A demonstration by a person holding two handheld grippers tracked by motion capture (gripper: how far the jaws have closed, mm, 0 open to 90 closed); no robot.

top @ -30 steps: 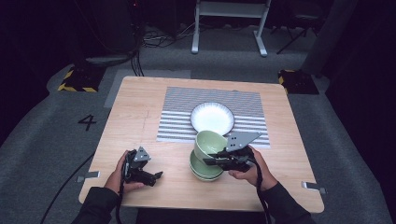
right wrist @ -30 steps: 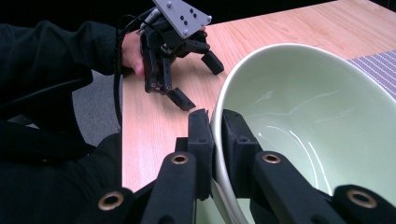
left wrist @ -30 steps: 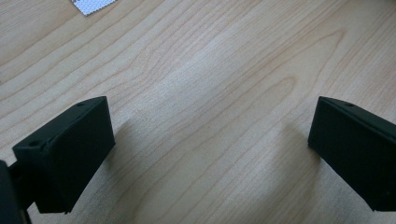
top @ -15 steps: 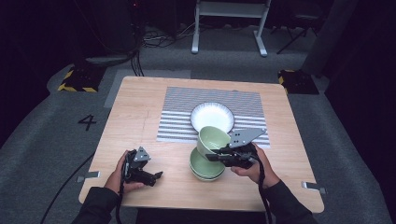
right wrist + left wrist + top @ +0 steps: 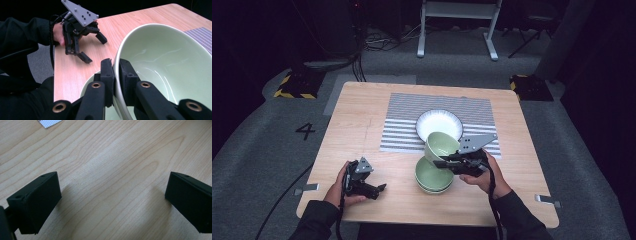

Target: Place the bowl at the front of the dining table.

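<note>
My right gripper point(image 5: 116, 68) is shut on the rim of a pale green bowl point(image 5: 160, 57), one jaw inside the rim and one outside. In the high view that bowl point(image 5: 439, 145) hangs tilted just above another green bowl point(image 5: 432, 177) on the wooden table point(image 5: 362, 130), with the right gripper point(image 5: 443, 161) at its near edge. The lower bowl's rim point(image 5: 87, 86) shows under the jaws. My left gripper point(image 5: 112, 200) is open over bare wood, with nothing between its jaws. It rests near the front left of the table point(image 5: 376, 184) and appears in the right gripper view point(image 5: 94, 48).
A white bowl with a dark rim point(image 5: 439, 125) sits on a grey striped mat point(image 5: 402, 125) just behind the held bowl. The floor around the table holds a metal stand point(image 5: 457, 30) and cables point(image 5: 362, 60) at the back.
The right gripper has raised the green bowl slightly and drawn it a little toward the back right, off the lower bowl. The left gripper has stayed where it was.
</note>
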